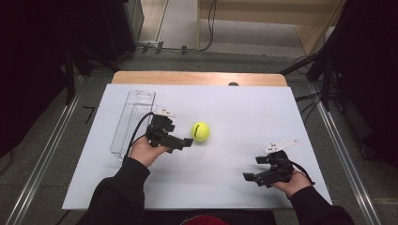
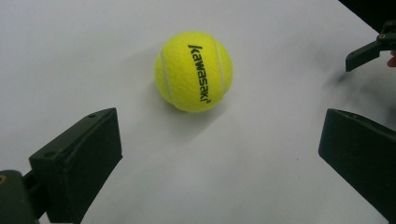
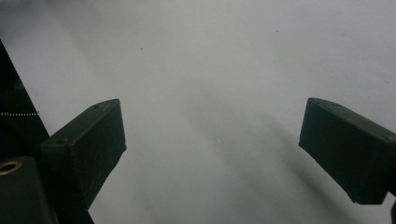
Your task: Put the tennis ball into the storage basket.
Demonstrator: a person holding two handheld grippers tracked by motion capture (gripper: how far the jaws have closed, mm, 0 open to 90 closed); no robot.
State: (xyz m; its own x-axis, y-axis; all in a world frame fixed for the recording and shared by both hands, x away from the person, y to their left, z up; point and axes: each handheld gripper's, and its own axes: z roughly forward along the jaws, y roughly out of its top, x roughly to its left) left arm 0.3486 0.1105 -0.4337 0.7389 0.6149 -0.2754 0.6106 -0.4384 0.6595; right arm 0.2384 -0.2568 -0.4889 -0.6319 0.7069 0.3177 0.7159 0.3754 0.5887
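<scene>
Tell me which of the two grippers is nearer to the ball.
The left gripper: it points at the ball from close by, jaws open. The right gripper is well apart from it, near the table's front edge.

Left claw point(image 2: 219, 140) and right claw point(image 3: 212, 144) gape wide.

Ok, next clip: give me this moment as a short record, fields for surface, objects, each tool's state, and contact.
surface: white board on a table
ball: yellow tennis ball, printed "kawasaki", resting on the board
container: clear plastic box, lying at the board's left side
left tool: open, pointed at the ball, just short of it
right tool: open, holding nothing, low over bare board
contact: neither tool touches the ball
</scene>
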